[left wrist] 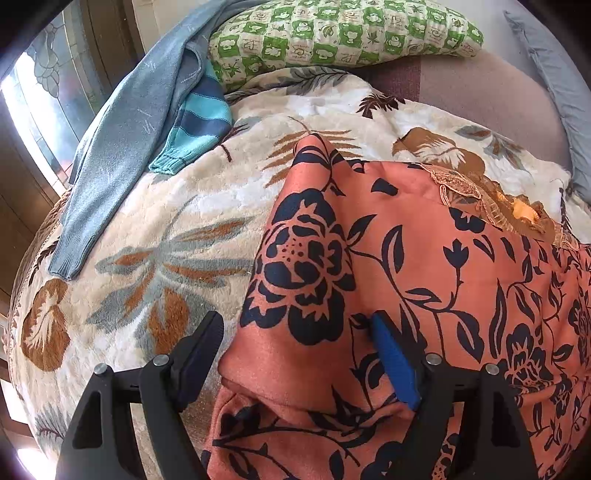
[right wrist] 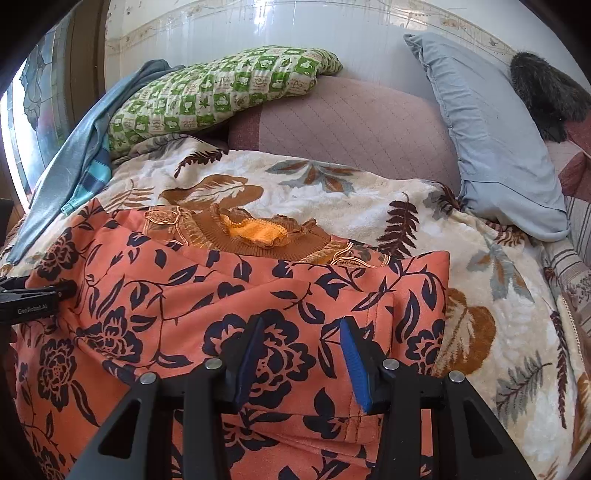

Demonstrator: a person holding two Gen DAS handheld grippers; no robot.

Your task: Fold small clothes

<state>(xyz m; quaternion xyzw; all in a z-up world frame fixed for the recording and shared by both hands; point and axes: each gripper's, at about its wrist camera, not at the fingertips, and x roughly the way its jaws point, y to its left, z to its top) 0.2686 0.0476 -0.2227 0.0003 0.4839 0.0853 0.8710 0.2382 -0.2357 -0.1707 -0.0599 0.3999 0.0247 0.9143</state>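
An orange garment with a dark floral print (left wrist: 406, 258) lies spread on a leaf-patterned blanket (left wrist: 166, 229); it also fills the lower right wrist view (right wrist: 229, 302). Its brown knit collar with an orange lining (right wrist: 258, 232) points to the far side. My left gripper (left wrist: 295, 339) is open over the garment's left edge, with a raised fold of cloth between its jaws. My right gripper (right wrist: 303, 347) is open just above the garment's right part. The left gripper's body also shows at the left edge of the right wrist view (right wrist: 33, 299).
A blue-grey sweater (left wrist: 122, 147) and a striped teal sleeve (left wrist: 195, 125) lie at the blanket's far left. A green checked pillow (left wrist: 343, 29), a mauve cushion (right wrist: 351, 125) and a light blue pillow (right wrist: 495, 140) lie at the back, by a tiled wall.
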